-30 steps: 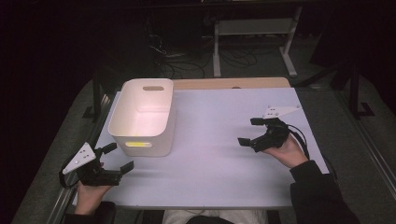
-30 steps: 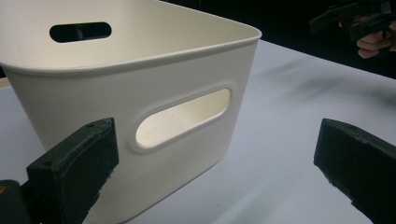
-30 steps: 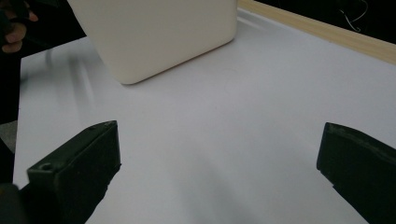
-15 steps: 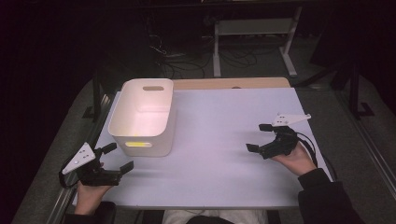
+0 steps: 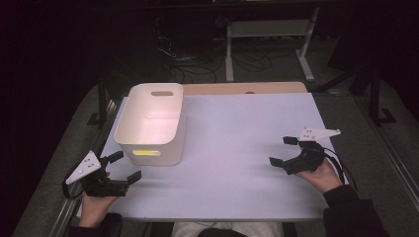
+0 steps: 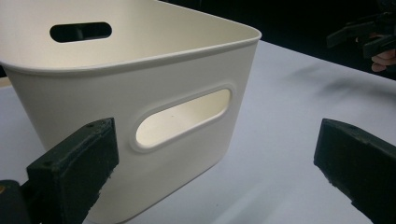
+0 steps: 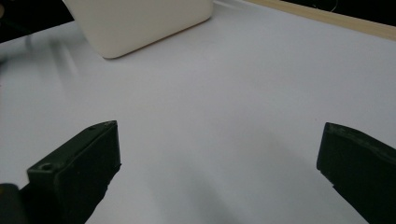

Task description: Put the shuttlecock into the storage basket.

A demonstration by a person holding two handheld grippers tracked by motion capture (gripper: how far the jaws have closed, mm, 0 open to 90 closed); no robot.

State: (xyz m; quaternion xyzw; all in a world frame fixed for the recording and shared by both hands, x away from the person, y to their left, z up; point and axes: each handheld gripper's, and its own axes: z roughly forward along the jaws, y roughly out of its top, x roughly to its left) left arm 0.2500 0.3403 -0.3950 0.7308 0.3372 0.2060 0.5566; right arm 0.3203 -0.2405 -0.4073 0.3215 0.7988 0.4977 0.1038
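A pale lavender-white table top (image 5: 232, 148) fills the middle of the high view, with a strip of bare light wood (image 5: 244, 88) along its far edge. Beyond it the room is dark: a grey metal stand (image 5: 267, 39) and loose black cables (image 5: 190, 69) lie on the floor, and little else can be made out. A white plastic bin with slot handles (image 5: 150, 123) stands upright on the left half of the table, and nothing shows inside it. The left gripper (image 5: 121, 168) hovers just beside the bin's near wall, jaws spread wide, gripping nothing. The right gripper (image 5: 284, 150) sits well apart near the right edge, jaws likewise released. The person's forearms are cut off at the bottom edge.
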